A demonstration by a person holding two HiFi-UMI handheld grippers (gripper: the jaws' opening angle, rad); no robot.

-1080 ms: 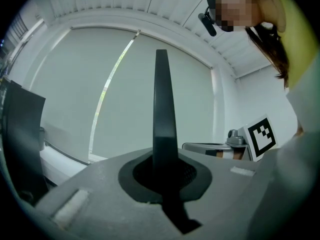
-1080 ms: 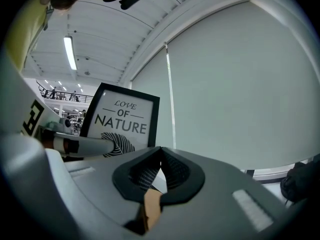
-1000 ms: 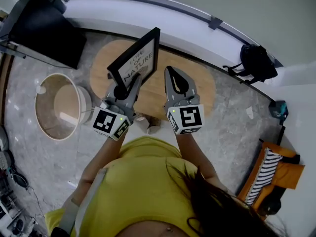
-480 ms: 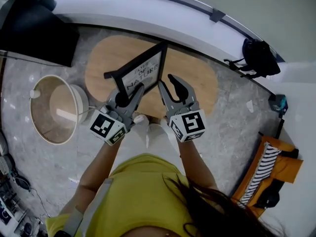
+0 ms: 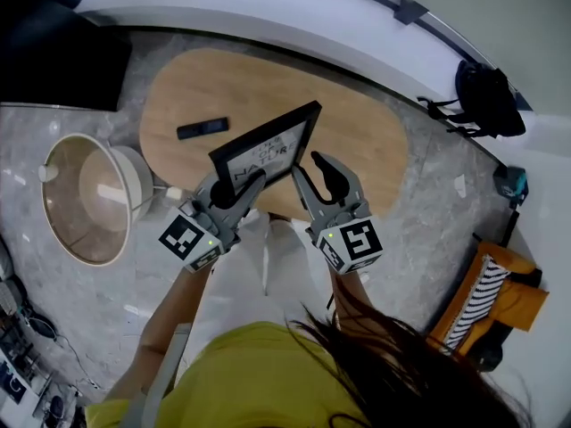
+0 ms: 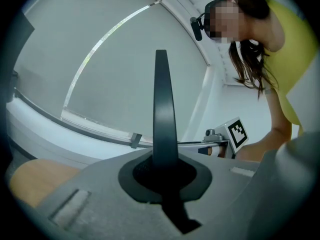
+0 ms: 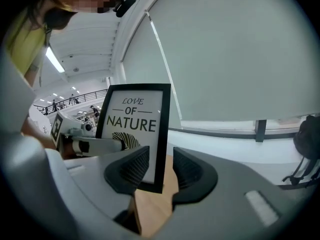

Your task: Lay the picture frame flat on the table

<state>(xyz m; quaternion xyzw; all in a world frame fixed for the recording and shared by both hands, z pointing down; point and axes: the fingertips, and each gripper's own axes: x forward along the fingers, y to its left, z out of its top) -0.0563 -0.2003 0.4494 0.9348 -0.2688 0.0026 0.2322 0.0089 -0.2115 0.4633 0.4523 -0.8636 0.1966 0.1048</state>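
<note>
Left tool [image 5: 250,182]: closed tight on the lower left edge of the picture frame [image 5: 268,150]. In the left gripper view, frame seen edge-on as a thin dark upright strip rising from between the shut jaws.
Right tool [image 5: 309,163]: jaws wide apart, just been opening. Lower right corner of the frame between the ribbed pads, not pinched, with a clear gap at the right-hand pad.
Picture frame: black border around a white print reading "LOVE OF NATURE". Centre of the head view, tilted rather than flat, over the desk [image 5: 357,141]. Impossible to tell whether the bottom edge touches the wood.
Desk: oval, light wood, across the upper middle of the head view.
Black bar [image 5: 202,128]: small, lying flat on the desk, up and left of the frame, apart from it.
Round beige object [image 5: 85,199]: at the left edge of the head view, on the grey floor beside the desk.
Backpack [image 5: 486,96]: black, upper right of the head view, by the white wall.
</note>
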